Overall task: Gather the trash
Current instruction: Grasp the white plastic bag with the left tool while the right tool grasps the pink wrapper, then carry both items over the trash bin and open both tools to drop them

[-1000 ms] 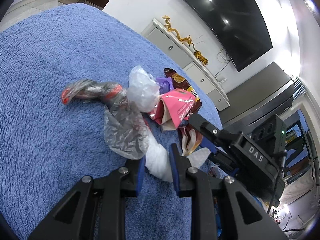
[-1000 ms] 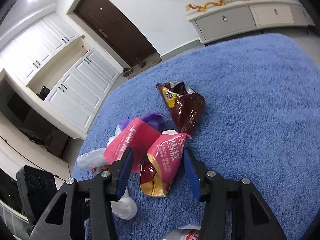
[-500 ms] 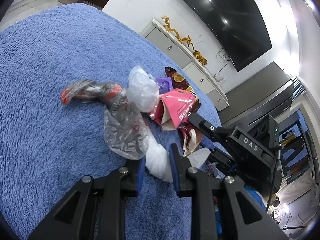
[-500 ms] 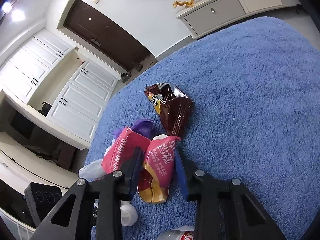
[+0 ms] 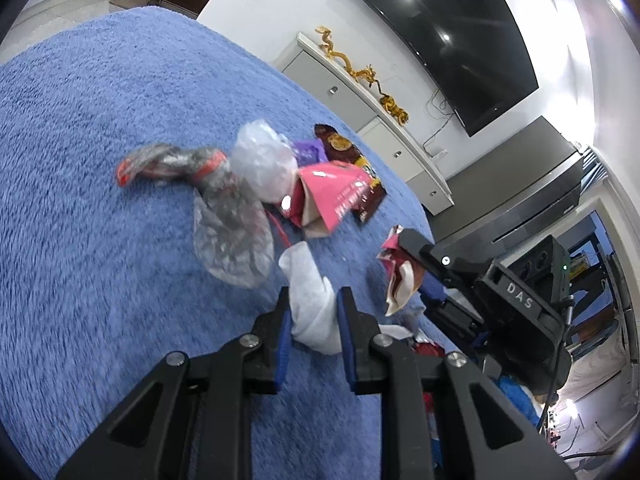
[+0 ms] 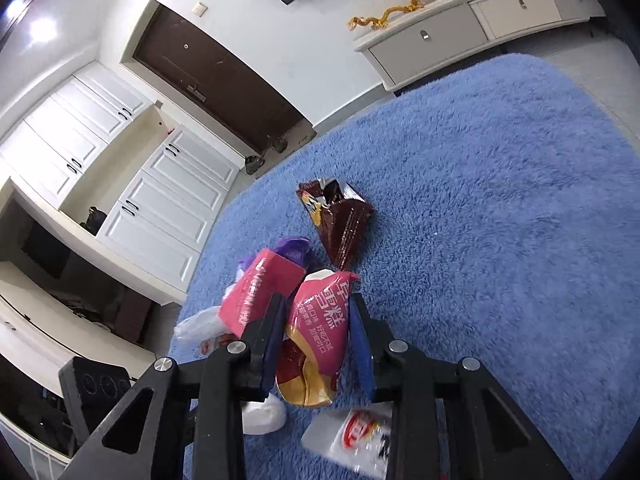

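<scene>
Trash lies in a heap on a blue rug (image 5: 100, 128). My left gripper (image 5: 313, 304) is shut on a crumpled white tissue (image 5: 312, 300) and holds it just off the rug. My right gripper (image 6: 318, 320) is shut on a pink and gold ice-cream wrapper (image 6: 320, 324), which also shows in the left wrist view (image 5: 400, 276). On the rug remain a pink carton (image 5: 332, 196), a clear plastic bag (image 5: 232, 232), a twisted red and clear wrapper (image 5: 168, 162), a brown snack bag (image 6: 340, 220) and a purple scrap (image 6: 294, 250).
A white and red packet (image 6: 356, 436) lies on the rug under my right gripper. A white TV cabinet (image 5: 372, 108) with a gold dragon figure stands past the rug's far edge. White cupboards (image 6: 132, 184) and a dark door (image 6: 224, 80) line the other wall.
My right gripper has shut on the pink and gold wrapper and lifted it away from the heap. My left gripper has lifted the white tissue off the rug.
</scene>
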{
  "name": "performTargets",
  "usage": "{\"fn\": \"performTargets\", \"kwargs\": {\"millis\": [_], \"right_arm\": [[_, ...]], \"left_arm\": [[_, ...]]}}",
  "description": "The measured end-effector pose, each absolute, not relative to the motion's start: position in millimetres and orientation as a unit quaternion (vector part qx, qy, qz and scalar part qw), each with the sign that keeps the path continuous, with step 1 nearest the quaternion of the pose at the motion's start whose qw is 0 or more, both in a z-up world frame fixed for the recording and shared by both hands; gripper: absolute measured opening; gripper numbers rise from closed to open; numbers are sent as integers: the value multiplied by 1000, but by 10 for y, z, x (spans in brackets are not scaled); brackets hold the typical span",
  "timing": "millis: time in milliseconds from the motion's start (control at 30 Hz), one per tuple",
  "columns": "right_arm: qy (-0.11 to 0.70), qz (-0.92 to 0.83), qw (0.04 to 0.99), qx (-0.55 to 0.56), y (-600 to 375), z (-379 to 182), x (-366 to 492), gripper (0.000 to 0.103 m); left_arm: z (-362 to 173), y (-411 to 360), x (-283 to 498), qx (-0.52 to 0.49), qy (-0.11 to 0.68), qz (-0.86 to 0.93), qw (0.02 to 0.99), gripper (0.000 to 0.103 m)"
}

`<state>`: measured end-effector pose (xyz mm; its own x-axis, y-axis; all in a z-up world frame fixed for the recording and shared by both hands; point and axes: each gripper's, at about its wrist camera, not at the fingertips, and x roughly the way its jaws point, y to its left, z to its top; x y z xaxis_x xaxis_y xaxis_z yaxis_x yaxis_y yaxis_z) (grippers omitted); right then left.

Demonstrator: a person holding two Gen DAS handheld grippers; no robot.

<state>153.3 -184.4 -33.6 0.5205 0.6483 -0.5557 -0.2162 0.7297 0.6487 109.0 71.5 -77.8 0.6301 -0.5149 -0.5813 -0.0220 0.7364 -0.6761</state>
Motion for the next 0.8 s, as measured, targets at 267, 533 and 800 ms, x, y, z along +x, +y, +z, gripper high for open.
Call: {"fn": "performTargets", "kwargs": {"millis": [267,533,800], "right_arm": [[391,277,841,252,-1828,-56,1303,29],[376,280,847,250,-1784,131,1070,29],[353,264,864,245,-2016,313,732,29]], "left_arm": [[-676,634,877,-322,403,-159,842,16],[-508,705,663,-313,391,-149,853,15],[-287,703,505,-300,374,-147,865,15]]}}
